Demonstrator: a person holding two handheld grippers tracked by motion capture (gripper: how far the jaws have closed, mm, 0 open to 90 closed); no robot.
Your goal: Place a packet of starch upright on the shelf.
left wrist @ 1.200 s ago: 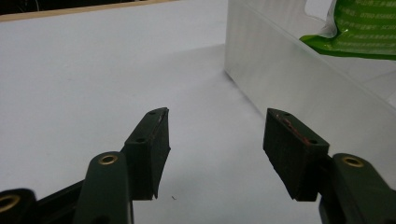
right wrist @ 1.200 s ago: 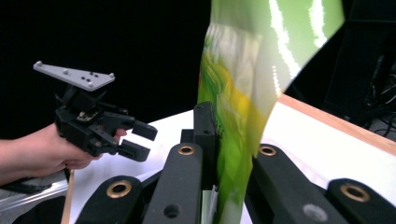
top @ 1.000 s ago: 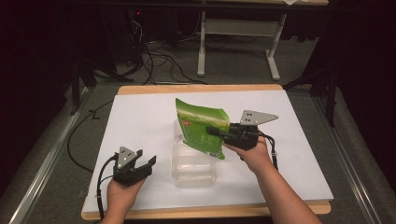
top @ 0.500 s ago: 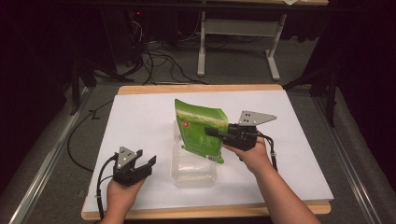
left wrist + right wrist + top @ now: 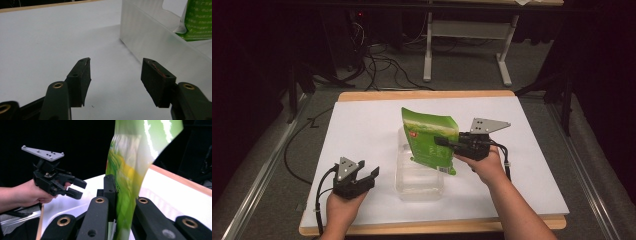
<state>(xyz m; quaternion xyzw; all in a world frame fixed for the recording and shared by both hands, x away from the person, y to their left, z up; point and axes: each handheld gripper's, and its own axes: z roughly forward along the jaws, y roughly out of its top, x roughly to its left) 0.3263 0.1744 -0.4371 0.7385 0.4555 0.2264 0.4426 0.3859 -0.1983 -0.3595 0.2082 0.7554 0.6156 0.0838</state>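
White-topped table (image 5: 362, 125) with a wood edge fills the centre of the high view, dark floor and cables behind it at the top of the frame. Clear plastic bin (image 5: 419, 172) sits just below frame centre; in the left gripper view its frosted wall (image 5: 155, 42) runs along the upper right. Green pouch (image 5: 429, 140) stands upright at frame centre, its lower part over the bin's far end, can't tell if it touches the bin. Right gripper (image 5: 443, 142), right of centre, has its jaws clamped on the pouch's right side; in the right gripper view the pouch (image 5: 130, 177) is pinched between both black jaws. Left gripper (image 5: 373, 176), lower left, rests on the table beside the bin, jaws apart, nothing between them (image 5: 115, 75).
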